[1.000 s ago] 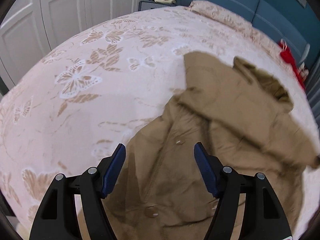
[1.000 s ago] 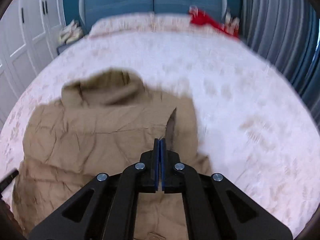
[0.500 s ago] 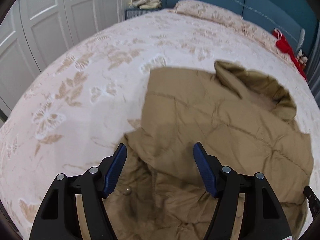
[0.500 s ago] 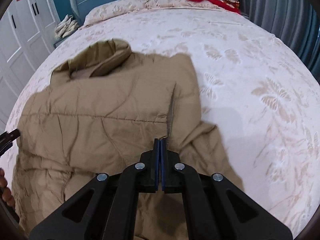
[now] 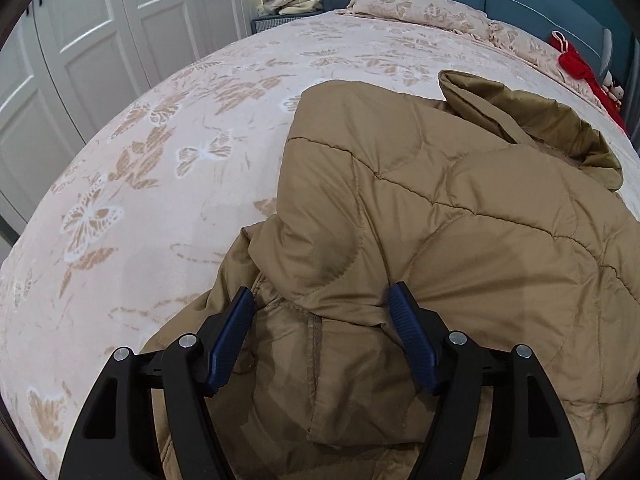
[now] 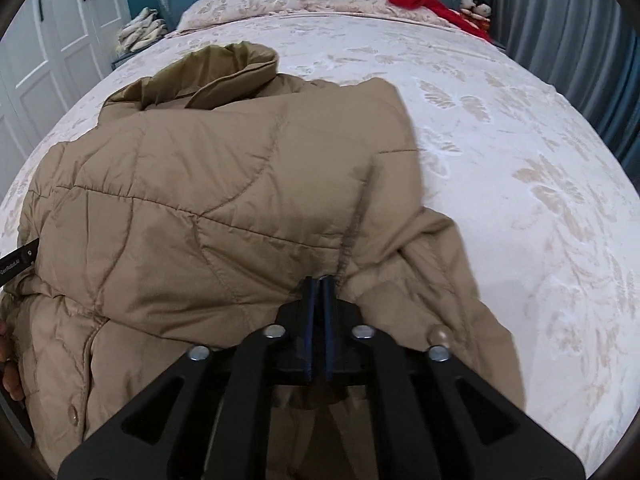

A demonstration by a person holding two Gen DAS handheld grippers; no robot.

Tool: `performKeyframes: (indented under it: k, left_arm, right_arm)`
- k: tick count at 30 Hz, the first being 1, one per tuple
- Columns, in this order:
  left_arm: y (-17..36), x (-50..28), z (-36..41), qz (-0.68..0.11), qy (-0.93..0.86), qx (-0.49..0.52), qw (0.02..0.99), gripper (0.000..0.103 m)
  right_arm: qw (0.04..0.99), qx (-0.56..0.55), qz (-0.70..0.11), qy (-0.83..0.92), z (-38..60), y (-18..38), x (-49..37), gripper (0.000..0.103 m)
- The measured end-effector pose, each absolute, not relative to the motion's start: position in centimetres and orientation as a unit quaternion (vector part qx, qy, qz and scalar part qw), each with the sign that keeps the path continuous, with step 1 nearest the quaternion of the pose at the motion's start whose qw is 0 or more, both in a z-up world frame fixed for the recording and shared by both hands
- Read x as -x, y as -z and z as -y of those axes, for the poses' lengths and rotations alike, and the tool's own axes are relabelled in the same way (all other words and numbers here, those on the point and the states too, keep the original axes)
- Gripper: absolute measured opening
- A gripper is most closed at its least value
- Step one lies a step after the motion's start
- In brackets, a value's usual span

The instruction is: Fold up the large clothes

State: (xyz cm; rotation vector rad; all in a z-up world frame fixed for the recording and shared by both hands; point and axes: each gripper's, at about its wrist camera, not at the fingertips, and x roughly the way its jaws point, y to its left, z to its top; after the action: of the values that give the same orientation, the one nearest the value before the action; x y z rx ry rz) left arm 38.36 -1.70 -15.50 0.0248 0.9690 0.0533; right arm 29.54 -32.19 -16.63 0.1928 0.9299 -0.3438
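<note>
On bed (image 5: 168,184), tan quilted jacket (image 5: 460,220) doubled over

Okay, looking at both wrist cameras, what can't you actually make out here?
- Left wrist view: the tan quilted jacket hem is cut off by the bottom edge and hidden behind the left gripper.
- Right wrist view: right gripper jaws just opening; fabric between them unclear.
- Soft toys: too small.

The left tongs (image 5: 320,300) point steeply downward with their blue fingers (image 5: 234,332) spread wide, pressing on nothing. The right tongs (image 6: 319,280) also angle down; their jaws have just been parting and now stand a narrow slit apart. A bare hand (image 6: 10,364) shows at the right view's left edge.
</note>
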Motion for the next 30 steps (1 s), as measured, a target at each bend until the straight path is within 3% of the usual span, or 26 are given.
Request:
performKeyframes:
  k: [2, 4, 11, 16, 23, 30]
  left_arm:
    - [14.9, -38.1, 1.3, -0.470, -0.023, -0.008, 0.882, 0.070]
    - [13.9, -37.4, 0.8, -0.477, -0.025, -0.006, 0.878, 0.070]
    - [9.3, -36.8, 1.4, -0.452, -0.013, 0.005, 0.892, 0.069]
    - [8.2, -38.7, 3.7, -0.440, -0.003, -0.001, 0.898, 0.070]
    - [11.6, -40.9, 5.9, -0.459, -0.003, -0.008, 0.889, 0.070]
    - [14.3, -39.6, 6.8, -0.437, -0.007, -0.048, 0.898, 0.071]
  right_arm:
    - [0.874, -0.105, -0.438, 0.180, 32.7, 15.8, -28.3, 0.032]
    - [0.874, -0.113, -0.421, 0.215, 33.2, 14.3, -26.7, 0.035]
    - [0.910, -0.114, -0.375, 0.139, 29.0, 9.2, -29.0, 0.035]
    - [0.918, -0.092, -0.372, 0.097, 25.6, 9.3, -33.2, 0.034]
    - [0.905, -0.092, -0.410, 0.064, 23.5, 13.1, -35.9, 0.024]
    - [0.904, -0.075, -0.416, 0.059, 22.8, 15.8, -34.9, 0.023]
